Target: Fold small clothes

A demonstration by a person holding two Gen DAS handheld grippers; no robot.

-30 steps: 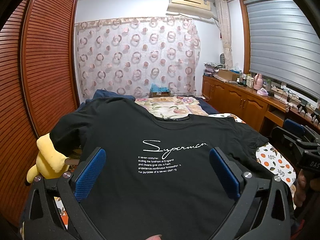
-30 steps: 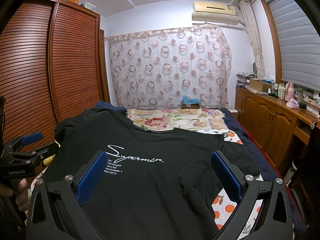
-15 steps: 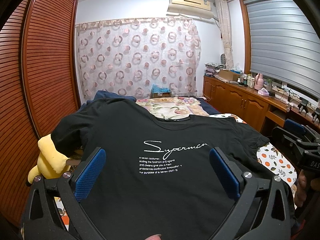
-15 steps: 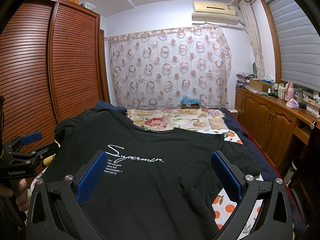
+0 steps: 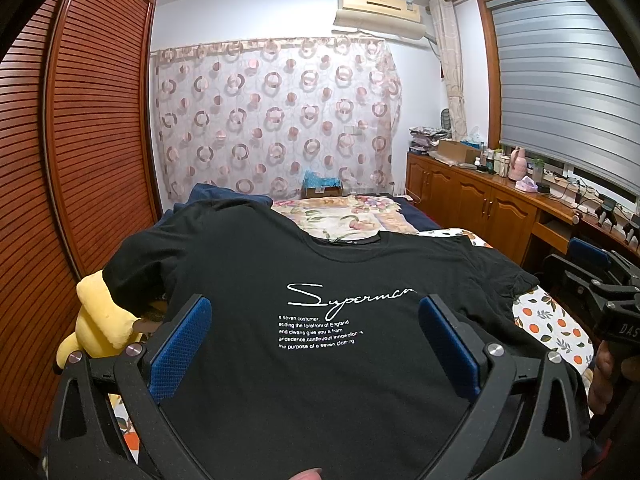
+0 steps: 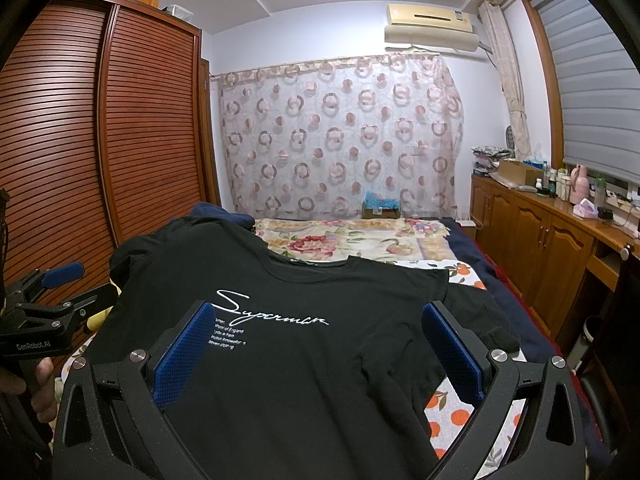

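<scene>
So, black T-shirt [image 5: 320,340] lies face up across the bed [image 5: 560,320], filling the centre and lower half of both views — white script print mid-frame, collar toward the top of the garment, hem toward the bottom edge of the frame. Left tongs [image 5: 316,344] spread wide, nothing between the blue pads, above the print. Right tongs [image 6: 320,344] also wide and empty, over the shirt's right half.

Handling, as a judgement: thin knit cotton, light, fully limp, no stiffness to lean on. It will sag and drag wherever it isn't held, and it should cling a bit to the printed bedsheet rather than slide. Not fragile. The rubbery pads should bite fine on a pinched edge.

Where to take it: the sleeve at the left of the left view drapes over a yellow plush toy [image 5: 100,320], so that side is not flat. The other sleeve [image 6: 480,320] sits bunched at centre right of the right view. Best holds look like shoulder seam plus hem on one side — pinch a single layer at the edge, lift low, carry it over toward the middle.
</scene>
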